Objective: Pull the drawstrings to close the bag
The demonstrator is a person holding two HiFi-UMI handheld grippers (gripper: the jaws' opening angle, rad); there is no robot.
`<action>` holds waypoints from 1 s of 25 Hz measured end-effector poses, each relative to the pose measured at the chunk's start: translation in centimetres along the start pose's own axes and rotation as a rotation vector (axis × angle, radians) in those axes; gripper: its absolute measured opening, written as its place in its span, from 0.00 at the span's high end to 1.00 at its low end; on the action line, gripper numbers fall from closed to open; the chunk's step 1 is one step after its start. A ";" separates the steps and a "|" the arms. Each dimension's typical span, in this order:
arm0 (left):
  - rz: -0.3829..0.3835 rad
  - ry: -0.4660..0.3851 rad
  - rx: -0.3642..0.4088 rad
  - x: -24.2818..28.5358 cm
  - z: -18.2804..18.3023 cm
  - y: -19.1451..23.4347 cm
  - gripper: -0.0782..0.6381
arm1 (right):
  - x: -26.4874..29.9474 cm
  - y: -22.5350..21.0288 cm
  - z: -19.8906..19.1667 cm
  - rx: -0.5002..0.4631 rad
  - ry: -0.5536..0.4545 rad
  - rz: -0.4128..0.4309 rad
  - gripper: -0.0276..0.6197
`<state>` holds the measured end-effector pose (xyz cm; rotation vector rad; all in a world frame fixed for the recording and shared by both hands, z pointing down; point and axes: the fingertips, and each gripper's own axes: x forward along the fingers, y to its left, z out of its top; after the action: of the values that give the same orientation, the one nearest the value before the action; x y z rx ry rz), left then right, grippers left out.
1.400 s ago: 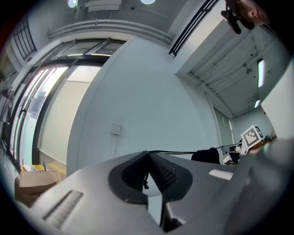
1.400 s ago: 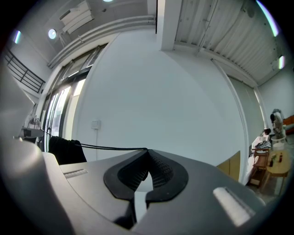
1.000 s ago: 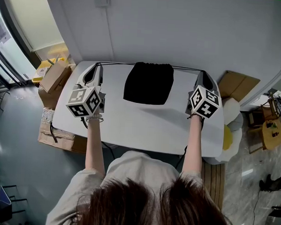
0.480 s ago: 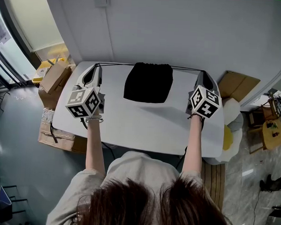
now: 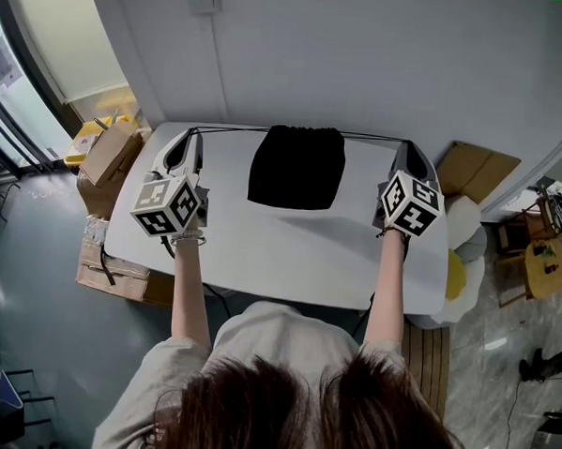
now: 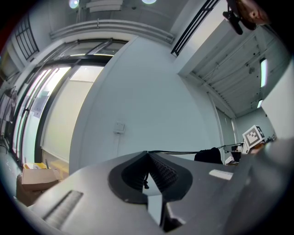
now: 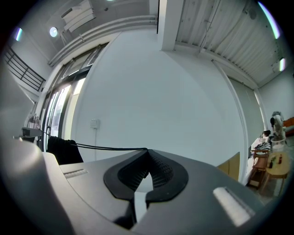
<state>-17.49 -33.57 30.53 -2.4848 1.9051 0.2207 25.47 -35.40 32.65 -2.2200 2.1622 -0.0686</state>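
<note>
Cardboard boxes [image 5: 111, 154] stand on the floor at the frame's left, beside the white desk [image 5: 289, 252]. A switch plate [image 5: 203, 1] sits high on the grey wall [image 5: 383, 65]. The left tool [image 5: 194, 132] is clenched on the left drawstring [image 5: 231, 129], which runs taut to the black bag [image 5: 298, 165] lying upper centre on the desk. The right drawstring [image 5: 370, 136] ends in the clenched right tool [image 5: 405, 144]. More cardboard [image 5: 472, 168] lies at right.
</note>
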 end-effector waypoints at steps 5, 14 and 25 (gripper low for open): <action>0.008 0.000 0.012 -0.1 -0.1 0.2 0.89 | -0.1 0.2 0.1 -0.025 -0.005 0.001 0.94; 0.013 -0.006 0.036 -0.4 0.2 0.2 0.89 | -0.2 0.3 0.7 -0.055 -0.017 0.004 0.94; 0.020 0.004 0.086 -0.7 0.3 0.2 0.89 | -0.5 0.4 0.9 -0.095 -0.016 0.000 0.94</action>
<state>-17.91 -32.96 30.30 -2.4145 1.8983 0.1311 25.14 -34.96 31.74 -2.2611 2.2018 0.0522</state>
